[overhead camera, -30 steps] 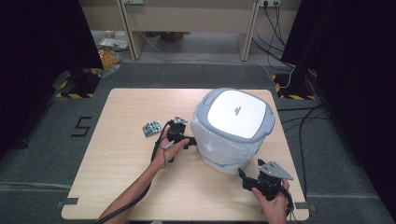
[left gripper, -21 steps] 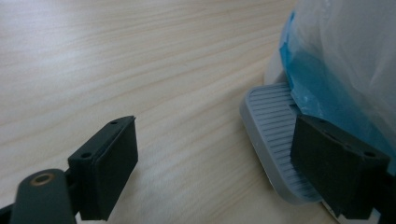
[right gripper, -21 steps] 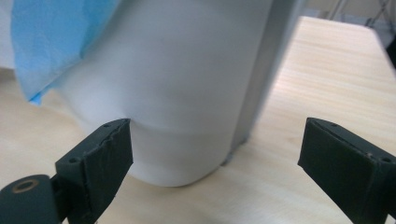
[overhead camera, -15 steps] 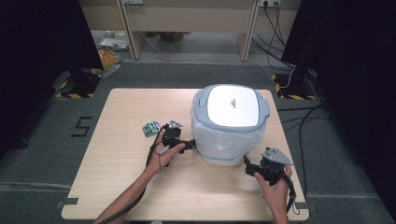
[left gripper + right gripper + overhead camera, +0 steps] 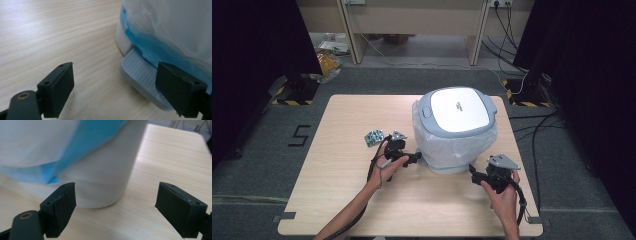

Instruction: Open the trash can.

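A white pedal bin [image 5: 457, 125] with a grey-rimmed lid stands upright on the wooden table [image 5: 337, 200], lined with a pale plastic bag [image 5: 447, 145] that has a blue band. My left gripper [image 5: 417, 159] is open at the bin's left front. Seen along the left gripper [image 5: 123, 82], its jaws straddle the ribbed grey pedal [image 5: 140, 75] without touching it. My right gripper [image 5: 473, 172] is open at the bin's right front. Between the right gripper [image 5: 125, 200] jaws the bin's base [image 5: 107, 175] shows just ahead, with the bag [image 5: 37, 142] hanging above.
A small blister pack [image 5: 373, 137] lies on the table left of my left hand. Cables trail from both grippers toward the table's near edge. Grey floor and dark curtains surround the table; a bench stands beyond the far edge.
The bin, which leaned toward the near edge, now stands upright slightly farther back. My right gripper has moved forward to its base. My left gripper has dropped slightly toward the pedal.
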A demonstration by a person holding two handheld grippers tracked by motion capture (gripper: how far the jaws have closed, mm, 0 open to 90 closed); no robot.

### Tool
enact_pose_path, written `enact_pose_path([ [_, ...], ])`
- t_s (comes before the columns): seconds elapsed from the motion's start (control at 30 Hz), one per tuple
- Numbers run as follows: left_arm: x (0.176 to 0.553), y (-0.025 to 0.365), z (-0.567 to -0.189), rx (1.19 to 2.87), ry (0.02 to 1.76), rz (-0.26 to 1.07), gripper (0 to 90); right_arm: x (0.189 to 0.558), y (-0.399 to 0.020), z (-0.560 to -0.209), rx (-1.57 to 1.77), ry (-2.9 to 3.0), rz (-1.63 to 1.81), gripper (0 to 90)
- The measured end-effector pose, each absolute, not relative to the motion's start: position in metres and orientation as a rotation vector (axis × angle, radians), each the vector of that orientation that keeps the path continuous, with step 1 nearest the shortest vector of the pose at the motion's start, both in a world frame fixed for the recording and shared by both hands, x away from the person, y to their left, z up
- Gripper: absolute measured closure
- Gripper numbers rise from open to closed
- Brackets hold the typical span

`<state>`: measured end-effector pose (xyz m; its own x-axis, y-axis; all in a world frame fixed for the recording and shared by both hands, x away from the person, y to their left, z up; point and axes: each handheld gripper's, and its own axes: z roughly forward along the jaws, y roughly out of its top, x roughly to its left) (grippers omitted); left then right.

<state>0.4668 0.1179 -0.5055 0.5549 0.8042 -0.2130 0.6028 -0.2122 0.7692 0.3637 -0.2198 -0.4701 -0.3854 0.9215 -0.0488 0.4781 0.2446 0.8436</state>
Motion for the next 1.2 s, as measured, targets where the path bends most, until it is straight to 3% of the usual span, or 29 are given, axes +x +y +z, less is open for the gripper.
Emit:
enact_pose_path([
  [0.27, 0.474, 0.115, -0.508, 1.909, 1.156, 0.271, 14.5, 0.359, -0.206, -0.472, 1.258, 2.017, 1.070, 16.6],
  [0.57, 0.455, 0.118, -0.514, 1.867, 1.143, 0.262, 14.8, 0.356, -0.185, -0.464, 1.187, 2.004, 1.101, 16.6],
  [0.67, 0.451, 0.121, -0.517, 1.846, 1.144, 0.237, 15.0, 0.363, -0.185, -0.461, 1.207, 1.985, 1.034, 5.8],
  [0.77, 0.449, 0.120, -0.519, 1.832, 1.144, 0.197, 15.0, 0.370, -0.188, -0.462, 1.253, 1.947, 1.026, 4.1],
  [0.83, 0.446, 0.116, -0.521, 1.826, 1.136, 0.177, 14.7, 0.377, -0.193, -0.465, 1.293, 1.886, 1.020, 5.4],
  [0.93, 0.440, 0.109, -0.521, 1.826, 1.119, 0.194, 14.6, 0.388, -0.201, -0.469, 1.339, 1.825, 1.058, 19.6],
  [1.2, 0.416, 0.107, -0.521, 1.815, 1.074, 0.215, 16.3, 0.395, -0.204, -0.475, 1.406, 1.816, 1.140, 18.5],
])
